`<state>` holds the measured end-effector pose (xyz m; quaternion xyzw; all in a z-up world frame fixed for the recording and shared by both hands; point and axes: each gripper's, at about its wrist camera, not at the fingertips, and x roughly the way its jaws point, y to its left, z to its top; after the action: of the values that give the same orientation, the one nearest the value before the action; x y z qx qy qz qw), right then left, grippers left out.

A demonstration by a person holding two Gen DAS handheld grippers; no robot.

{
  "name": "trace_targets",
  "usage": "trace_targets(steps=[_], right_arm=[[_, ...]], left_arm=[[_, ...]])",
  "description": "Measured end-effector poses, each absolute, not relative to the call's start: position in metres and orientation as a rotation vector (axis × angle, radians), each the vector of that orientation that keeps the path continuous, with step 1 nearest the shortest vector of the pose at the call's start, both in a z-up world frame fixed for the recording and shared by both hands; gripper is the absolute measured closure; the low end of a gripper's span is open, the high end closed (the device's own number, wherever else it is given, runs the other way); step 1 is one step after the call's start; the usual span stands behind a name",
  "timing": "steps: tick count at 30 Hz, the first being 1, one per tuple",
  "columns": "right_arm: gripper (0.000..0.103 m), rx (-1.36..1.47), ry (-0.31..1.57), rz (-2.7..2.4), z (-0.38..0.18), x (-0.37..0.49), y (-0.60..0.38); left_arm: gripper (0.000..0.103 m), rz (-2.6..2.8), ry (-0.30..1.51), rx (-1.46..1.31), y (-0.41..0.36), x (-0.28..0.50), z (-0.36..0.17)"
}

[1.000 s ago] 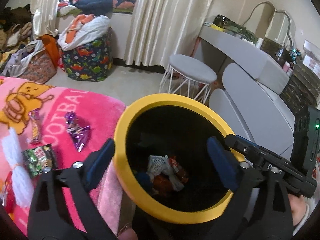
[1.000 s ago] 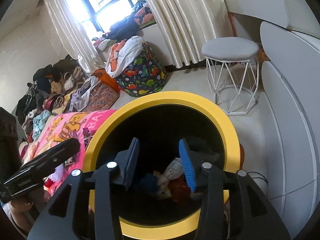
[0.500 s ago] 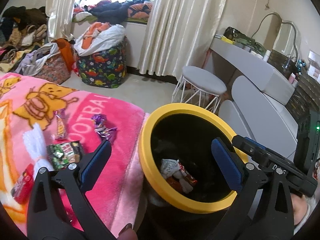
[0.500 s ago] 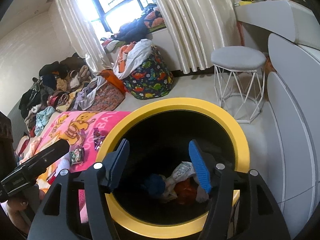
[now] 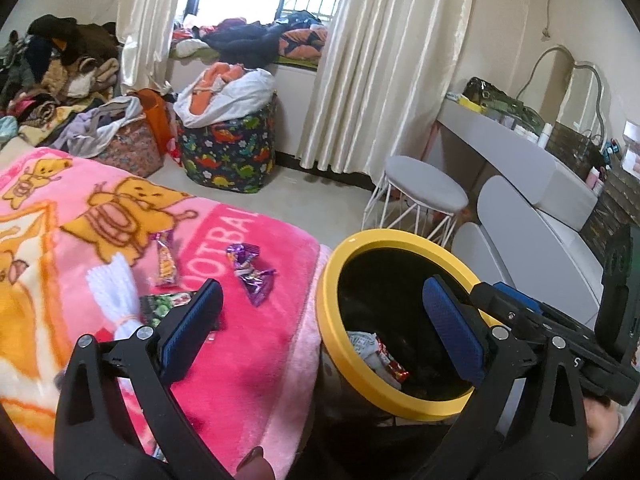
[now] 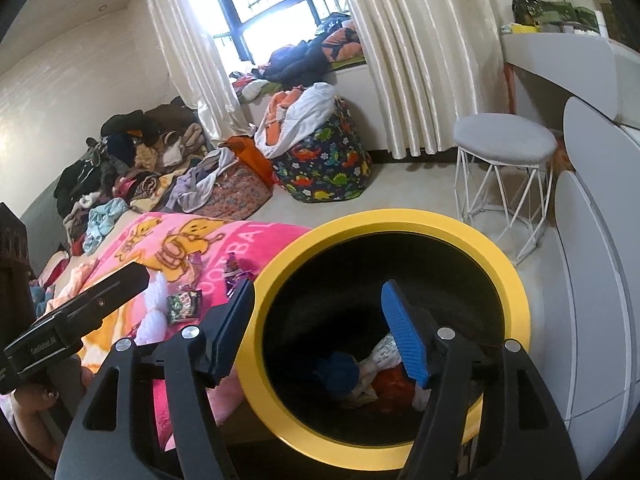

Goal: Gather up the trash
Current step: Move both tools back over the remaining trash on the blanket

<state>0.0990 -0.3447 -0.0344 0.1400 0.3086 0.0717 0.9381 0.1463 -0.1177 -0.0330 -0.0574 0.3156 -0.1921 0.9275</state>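
A black bin with a yellow rim [image 5: 400, 240] [image 6: 516, 288] stands beside the bed and holds several wrappers [image 5: 380, 356] [image 6: 384, 364]. On the pink blanket [image 5: 260, 360] lie a purple wrapper [image 5: 250, 268], an orange-pink wrapper [image 5: 165, 258], a green packet [image 5: 160, 306] [image 6: 183, 305] and a white yarn tassel [image 5: 116, 292]. My left gripper [image 5: 324, 328] is open and empty, straddling the bin's left rim. My right gripper [image 6: 320, 332] is open and empty above the bin's left rim.
A white wire stool [image 5: 424, 192] [image 6: 504, 148] stands on the floor behind the bin. A grey vanity desk [image 5: 520, 160] runs along the right. A dinosaur-print laundry bag [image 5: 228, 148] and piles of clothes [image 6: 120, 168] sit under the window.
Both grippers have pulled up and left from over the bin. The right gripper's jaws have opened wider. More of the blanket and its wrappers shows in the left wrist view.
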Motion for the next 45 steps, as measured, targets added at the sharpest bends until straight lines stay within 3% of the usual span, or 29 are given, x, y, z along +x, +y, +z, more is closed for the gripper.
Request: trace_targets(steps=[45], right_arm=[[0.031,0.139,0.649,0.328,-0.005,0.119,-0.247]], left_arm=[[0.011,-0.243,0.634,-0.171,-0.003,0.101,-0.046]])
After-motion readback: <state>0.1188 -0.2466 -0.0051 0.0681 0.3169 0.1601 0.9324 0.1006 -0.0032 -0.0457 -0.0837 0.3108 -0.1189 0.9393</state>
